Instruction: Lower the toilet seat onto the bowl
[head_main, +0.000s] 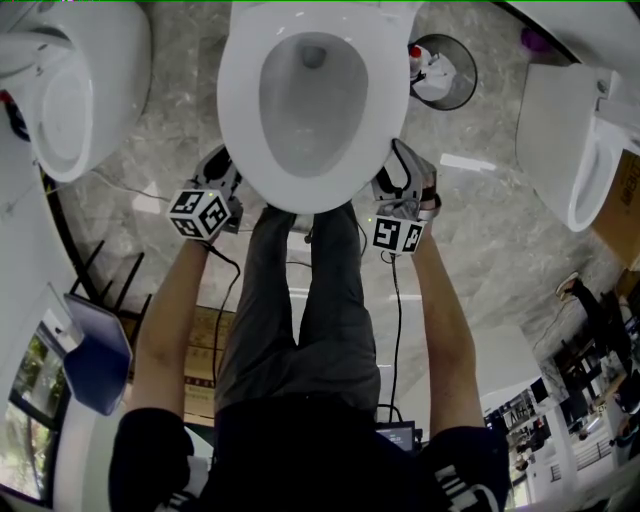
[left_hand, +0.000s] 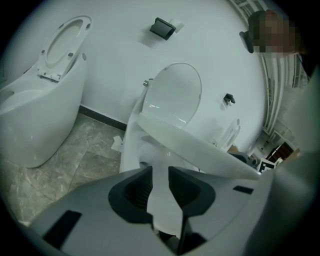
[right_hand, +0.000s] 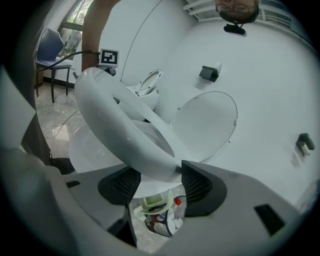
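Stood over the bowl (head_main: 312, 100), legs straddling its front, and held the toilet seat (right_hand: 125, 130) from both sides near its front end. Had the left gripper (left_hand: 160, 181) clenched on the seat's left edge, jaws narrow, the white rim filling the gap between the dark ribbed pads. Had the right gripper (right_hand: 156, 181) grasping the thicker right limb of the ring, jaws set wide around it. Seemed to press both pads against it, though the curve of the plastic hid part of the contact. Held the seat clear of the bowl and tilted, with a gap showing beneath it in both gripper views and the bowl's rim below. Had the lid (left_hand: 172, 92) upright against the white wall behind. Looked down between the right jaws onto a waste bin (head_main: 447, 68) with litter in it, standing on the grey marble floor (head_main: 480, 230) just right of the bowl. Took in another toilet (head_main: 70, 90) off to the left, its own seat raised, and a blue chair (head_main: 98, 350) behind on the left, well apart from the bowl.
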